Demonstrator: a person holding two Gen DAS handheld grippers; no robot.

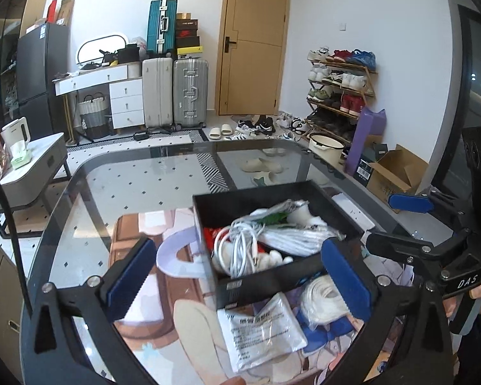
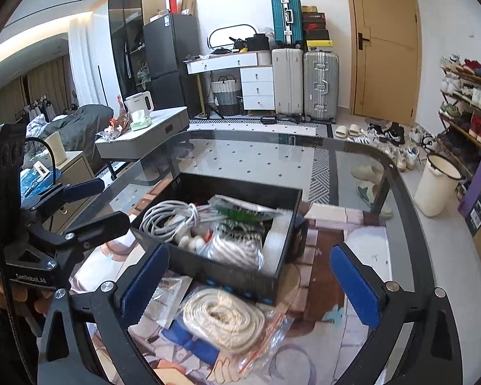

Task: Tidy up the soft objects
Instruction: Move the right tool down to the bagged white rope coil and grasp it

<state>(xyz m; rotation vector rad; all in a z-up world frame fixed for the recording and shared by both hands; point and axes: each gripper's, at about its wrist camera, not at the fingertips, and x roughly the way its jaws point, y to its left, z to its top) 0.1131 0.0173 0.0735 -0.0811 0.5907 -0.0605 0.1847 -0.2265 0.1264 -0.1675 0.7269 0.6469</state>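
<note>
Table (image 1: 118,173): It is glass, with a picture mat under my things. It carries the box and the two bags, so all I need is close by.
Box (image 2: 227,277): It is black and sits in the middle of the table. I think it is the home for the soft things, and it is already quite full.
In the box: A white cable (image 2: 166,218) lies at its left side. A rope (image 2: 237,252) in a clear bag lies at the front. More bags are piled behind.
Rope bag (image 2: 224,320): A cream rope coil in a clear bag lies on the table, just in front of the box, toward the near edge. It is not in the box yet.
Flat bag (image 1: 263,330): A white bag with print lies beside the rope bag, touching the front wall of the box. It is also still out.
My left tongs (image 1: 237,279): Spread wide and holding nothing. They tip down at the front of the box.
My right tongs (image 2: 247,280): Spread wide too, and bare. They tip down over the rope bag and the box front.
My guess: The two bags still need to go in.
</note>
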